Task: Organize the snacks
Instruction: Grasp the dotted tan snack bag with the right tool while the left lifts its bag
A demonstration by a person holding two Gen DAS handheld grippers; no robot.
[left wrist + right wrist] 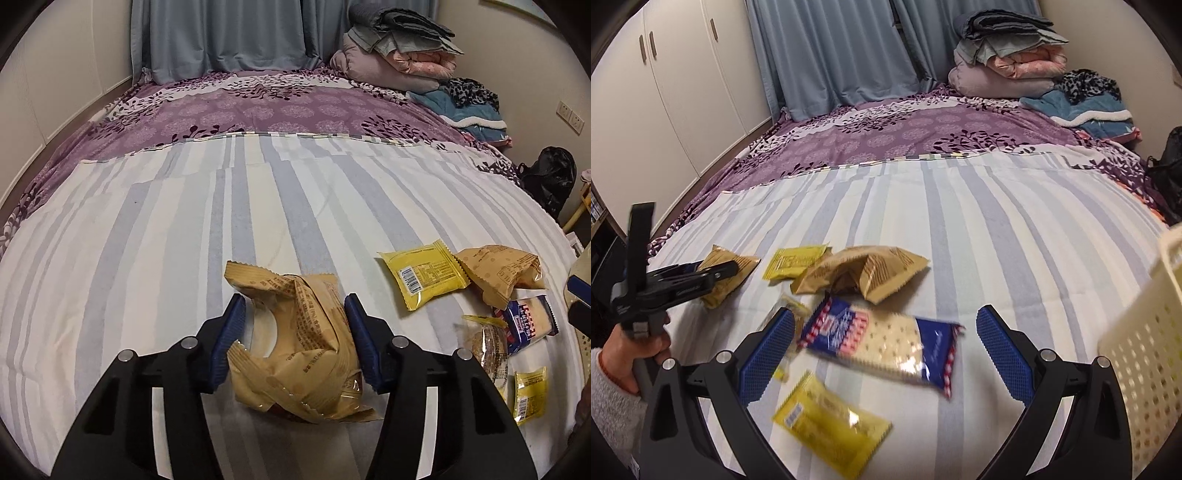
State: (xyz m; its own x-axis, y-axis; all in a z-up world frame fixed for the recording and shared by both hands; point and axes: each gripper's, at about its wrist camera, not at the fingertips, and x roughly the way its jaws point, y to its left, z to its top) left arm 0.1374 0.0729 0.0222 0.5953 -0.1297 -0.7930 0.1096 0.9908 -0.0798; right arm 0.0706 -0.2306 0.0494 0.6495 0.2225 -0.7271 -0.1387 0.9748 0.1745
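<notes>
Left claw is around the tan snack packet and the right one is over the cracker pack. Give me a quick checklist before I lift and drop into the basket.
1. Tan snack packet sits between the left claw pads: ok.
2. Pads firmly clamped on it: cannot tell; the right pad touches, and a small gap shows at the left pad.
3. Right claw wide open with nothing held: ok.
4. Blue cracker pack centred between the right claw pads: ok, though the view is blurred.
5. Cream basket within view at right: ok.
6. Basket has room: cannot tell, its inside is hidden.
</notes>
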